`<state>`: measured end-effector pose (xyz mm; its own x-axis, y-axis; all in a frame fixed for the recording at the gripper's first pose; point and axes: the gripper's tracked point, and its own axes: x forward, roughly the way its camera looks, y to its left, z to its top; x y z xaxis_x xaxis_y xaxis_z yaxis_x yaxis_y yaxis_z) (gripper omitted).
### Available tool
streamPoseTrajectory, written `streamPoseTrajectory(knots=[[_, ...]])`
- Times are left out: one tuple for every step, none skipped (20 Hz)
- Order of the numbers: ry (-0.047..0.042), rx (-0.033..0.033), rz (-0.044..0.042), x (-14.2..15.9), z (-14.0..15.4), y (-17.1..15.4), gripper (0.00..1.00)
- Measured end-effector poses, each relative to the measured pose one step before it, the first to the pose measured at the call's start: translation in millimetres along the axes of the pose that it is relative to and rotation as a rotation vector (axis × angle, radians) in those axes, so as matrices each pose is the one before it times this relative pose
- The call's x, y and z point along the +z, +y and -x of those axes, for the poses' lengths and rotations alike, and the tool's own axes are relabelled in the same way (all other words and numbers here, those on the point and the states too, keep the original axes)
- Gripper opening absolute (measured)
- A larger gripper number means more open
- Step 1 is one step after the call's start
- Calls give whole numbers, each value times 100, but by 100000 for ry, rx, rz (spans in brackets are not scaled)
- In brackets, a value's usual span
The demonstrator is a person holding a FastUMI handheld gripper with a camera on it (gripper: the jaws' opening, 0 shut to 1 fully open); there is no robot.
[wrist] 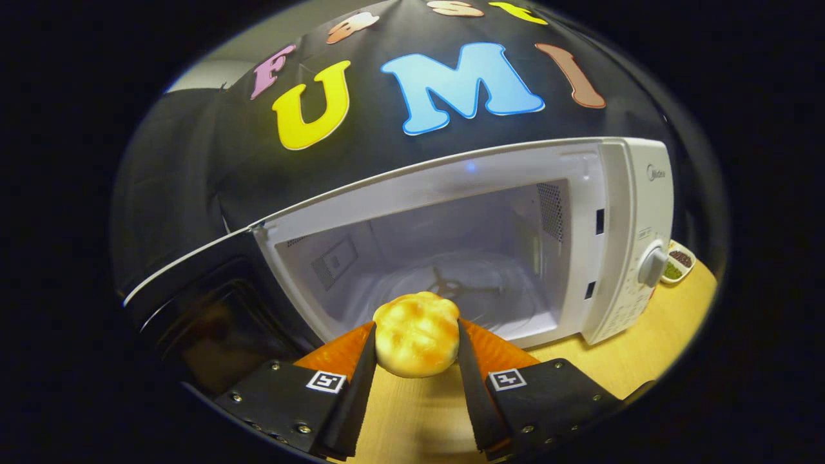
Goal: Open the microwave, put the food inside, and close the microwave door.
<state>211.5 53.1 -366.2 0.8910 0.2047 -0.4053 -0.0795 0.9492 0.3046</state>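
Microwave (619,212) door (193,303) is already open; gripper (416,335) pinches the bun (417,334) outside the cavity, so placing and closing remain.

Black cloth wall (193,161) behind a wooden table (644,348) (light-toned).

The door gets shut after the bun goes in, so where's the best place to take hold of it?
Judging by its pose, the microwave door swings wide open on the left; take its free outer edge from outside. For now, the gripper jaws press the bun.
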Motion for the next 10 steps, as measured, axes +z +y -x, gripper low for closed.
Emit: streamPoseTrajectory(knots=[[-1667, -663, -1299, 341, -1037, -56, 66], [-1632, -647, -2294, 297, -980, -232, 66], [-1188, -1570, -2567, -18, -775, -438, 66], [-715, -2454, -3169, 86, -757, -557, 66], [-1233, -1530, -2890, 49, -640, -276, 66], [-925, -1191, -2170, 49, -561, -111, 66], [-637, -598, -2344, 115, -552, 86, 66], [-1, -78, -2148, -58, -620, 142, 66], [282, -848, -2623, -79, -698, -70, 66], [1036, -1576, -2422, -248, -651, -332, 71]])
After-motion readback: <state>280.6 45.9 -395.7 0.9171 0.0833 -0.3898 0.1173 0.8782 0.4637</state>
